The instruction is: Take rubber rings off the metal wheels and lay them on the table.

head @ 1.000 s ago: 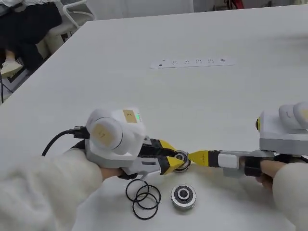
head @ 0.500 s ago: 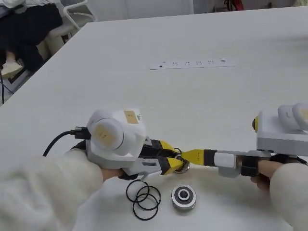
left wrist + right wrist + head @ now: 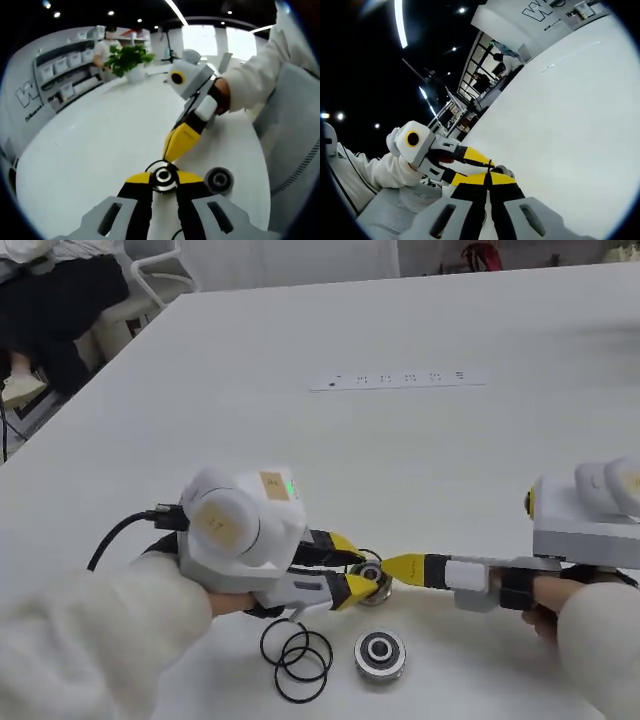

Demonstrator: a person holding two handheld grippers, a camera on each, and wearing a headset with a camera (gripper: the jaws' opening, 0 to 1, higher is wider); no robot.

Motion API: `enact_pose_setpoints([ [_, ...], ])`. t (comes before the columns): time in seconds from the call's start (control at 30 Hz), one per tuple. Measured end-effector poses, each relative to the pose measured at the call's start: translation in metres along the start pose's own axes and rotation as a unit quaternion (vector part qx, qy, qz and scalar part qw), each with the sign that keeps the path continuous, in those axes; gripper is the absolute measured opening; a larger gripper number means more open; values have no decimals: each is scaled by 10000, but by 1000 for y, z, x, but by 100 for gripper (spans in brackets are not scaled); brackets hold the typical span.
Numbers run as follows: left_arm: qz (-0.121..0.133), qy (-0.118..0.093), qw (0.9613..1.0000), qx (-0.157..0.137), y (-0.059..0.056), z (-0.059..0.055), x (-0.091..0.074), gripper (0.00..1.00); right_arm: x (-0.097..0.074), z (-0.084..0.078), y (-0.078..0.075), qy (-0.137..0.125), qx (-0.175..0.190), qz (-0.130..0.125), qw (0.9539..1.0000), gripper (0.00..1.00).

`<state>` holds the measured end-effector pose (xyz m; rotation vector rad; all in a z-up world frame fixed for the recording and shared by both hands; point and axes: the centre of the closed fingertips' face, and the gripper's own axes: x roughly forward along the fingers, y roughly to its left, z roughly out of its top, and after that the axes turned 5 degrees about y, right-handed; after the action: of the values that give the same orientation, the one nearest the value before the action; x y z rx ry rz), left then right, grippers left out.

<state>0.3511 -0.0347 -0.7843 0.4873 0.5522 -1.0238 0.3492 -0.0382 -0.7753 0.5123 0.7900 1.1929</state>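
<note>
One left gripper (image 3: 352, 580), jaws clamped on a metal wheel (image 3: 163, 176), stood over the white table (image 3: 250, 400) close to its near edge. One right gripper (image 3: 385, 566), jaws pressed together, had its tip at that wheel's rim, where a rubber ring (image 3: 152, 166) stood partly lifted; whether it was pinched could not be told. One second wheel (image 3: 380, 651) and three loose rings (image 3: 297, 652) lay side by side nearer that edge. One power strip (image 3: 400, 378) lay toward the far edge.

The left gripper (image 3: 357, 568) clamps a metal wheel (image 3: 375, 576). The right gripper (image 3: 390, 565), jaws pressed together, meets it tip to tip.
</note>
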Motion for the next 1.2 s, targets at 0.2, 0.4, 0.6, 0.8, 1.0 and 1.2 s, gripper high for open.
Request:
enact_pose_setpoints([
  [0.2, -28, -140, 9999, -86, -3, 16, -11, 27, -12, 6, 3, -91, -16, -105, 9999, 0],
  [0.4, -19, -376, 9992, -150, -11, 40, -34, 37, -30, 7, 12, -90, -132, -211, 9997, 0],
  [0.6, -87, -875, 9947, -534, -21, 66, -66, 48, -49, 6, 26, -126, -265, -323, 9990, 0],
  [0.8, 0, -1076, 9922, -625, -25, 73, -98, 59, -64, 9, 40, -221, -327, -409, 9984, 0],
  [1.0, 108, -1118, 9905, -789, -28, 68, -129, 75, -74, 10, 60, -287, -409, -435, 9978, 0],
  [1.2, 348, -1075, 9921, -550, -27, 59, -157, 82, -73, 12, 79, -362, -344, -366, 9981, 0],
])
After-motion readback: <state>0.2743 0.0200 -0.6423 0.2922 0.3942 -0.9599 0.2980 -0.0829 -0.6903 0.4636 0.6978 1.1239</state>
